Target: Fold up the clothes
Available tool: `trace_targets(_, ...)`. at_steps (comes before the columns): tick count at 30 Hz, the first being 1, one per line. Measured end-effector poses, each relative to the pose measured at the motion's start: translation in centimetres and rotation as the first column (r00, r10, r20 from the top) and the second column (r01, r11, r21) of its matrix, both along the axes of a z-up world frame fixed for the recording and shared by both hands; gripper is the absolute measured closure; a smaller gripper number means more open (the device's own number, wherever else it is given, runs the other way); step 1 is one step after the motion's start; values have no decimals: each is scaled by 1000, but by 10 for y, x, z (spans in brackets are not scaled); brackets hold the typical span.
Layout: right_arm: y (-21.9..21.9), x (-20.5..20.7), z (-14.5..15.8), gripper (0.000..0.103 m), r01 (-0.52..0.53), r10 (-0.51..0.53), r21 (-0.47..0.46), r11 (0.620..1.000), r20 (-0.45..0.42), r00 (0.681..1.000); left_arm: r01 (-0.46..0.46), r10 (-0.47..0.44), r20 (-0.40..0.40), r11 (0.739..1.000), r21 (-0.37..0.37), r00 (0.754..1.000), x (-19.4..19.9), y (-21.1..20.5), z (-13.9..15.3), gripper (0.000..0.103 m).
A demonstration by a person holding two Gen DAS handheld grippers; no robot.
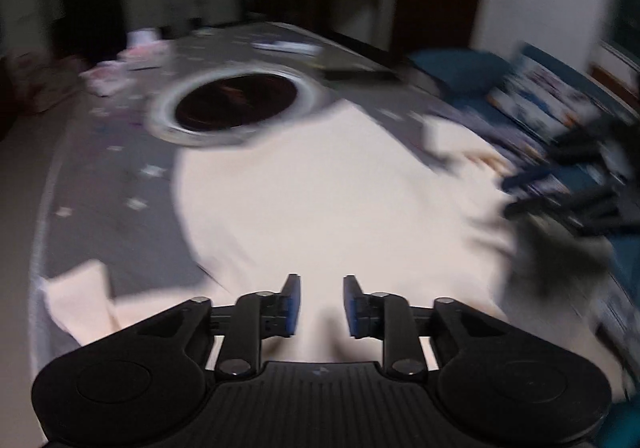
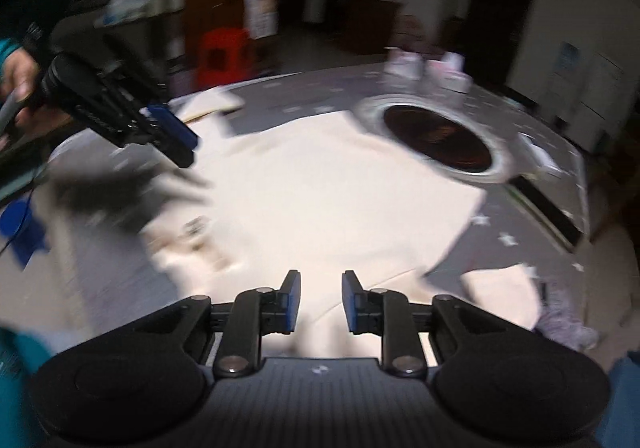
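A cream garment (image 1: pixel 320 188) lies spread on the grey star-patterned table (image 1: pixel 100 168). One sleeve (image 1: pixel 80 300) sticks out toward the near left edge. My left gripper (image 1: pixel 321 288) hovers over the garment's near hem, jaws apart, nothing between the blue pads. In the right wrist view the same garment (image 2: pixel 320 188) covers the table (image 2: pixel 520 248). My right gripper (image 2: pixel 321 284) stands open above its near edge, empty. The left gripper (image 2: pixel 176 132), held by a hand (image 2: pixel 20 80), appears blurred at upper left. The right gripper (image 1: pixel 540 192) is a dark blur at the right.
A round dark inset with a pale rim (image 1: pixel 236 104) sits in the table's middle, partly under the garment's far edge. Pink-white items (image 1: pixel 132 60) lie at the far side. A red stool (image 2: pixel 224 52) stands beyond the table. Blue cushions (image 1: pixel 460 64) lie to the right.
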State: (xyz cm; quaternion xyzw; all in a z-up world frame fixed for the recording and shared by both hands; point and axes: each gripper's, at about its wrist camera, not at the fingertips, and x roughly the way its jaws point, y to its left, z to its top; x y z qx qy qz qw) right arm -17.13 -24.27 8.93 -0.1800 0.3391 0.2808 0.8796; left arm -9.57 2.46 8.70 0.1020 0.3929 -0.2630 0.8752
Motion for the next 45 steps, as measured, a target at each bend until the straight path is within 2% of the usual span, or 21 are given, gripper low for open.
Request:
trace_targets(6,-19,94,-5,80,169,-167,47,984,-36,985,-218,218,6,976,14,976,100,7,-8,72)
trace_targets(10,-30,158,-16,79,277,-271,86,957,-80,959,-309,308,26,950,43,951,156,11,-21,59)
trace_targets(15,-41,223,-39,76,398,-384,102,912,-132,914,-342,342,-20,939,31,939,201,13,-43,52)
trace_targets(20,-51,260,-60,76,454,-423,129,882,-207,882,-318,320,-46,947,45,946,220,8,-60,55)
trace_targets(21,-51,263,-63,76,452,-421,126,883,-213,882,-310,312,-41,950,35,949,220,8,-60,64)
trace_targets(22,-49,266,-65,76,444,-412,125,887,-217,885,-314,315,-24,948,41,949,220,8,-59,82)
trace_targets(23,-46,267,-66,82,435,-405,123,892,-212,890,-319,319,-6,947,48,948,220,8,-59,91)
trace_targets(25,-40,268,-66,93,424,-399,117,898,-190,897,-328,327,29,943,61,945,220,8,-58,97)
trace_targets(29,-28,268,-62,93,420,-413,81,904,-91,906,-361,356,69,930,66,932,219,12,-59,98)
trace_targets(31,-29,266,-59,92,404,-394,96,910,-104,913,-368,364,61,928,60,929,219,15,-60,92)
trace_targets(33,-34,260,-53,87,409,-396,113,906,-118,910,-375,372,64,925,56,926,215,18,-56,90)
trace_targets(36,-49,235,-33,85,392,-381,109,914,-106,918,-377,373,76,925,45,925,200,20,-47,64)
trace_targets(41,-76,179,-14,84,373,-361,79,924,-137,923,-324,323,73,946,3,943,161,16,-34,57)
trace_targets(45,-73,138,-24,81,319,-318,-16,948,-122,940,-245,245,49,969,-7,968,116,2,-32,50)
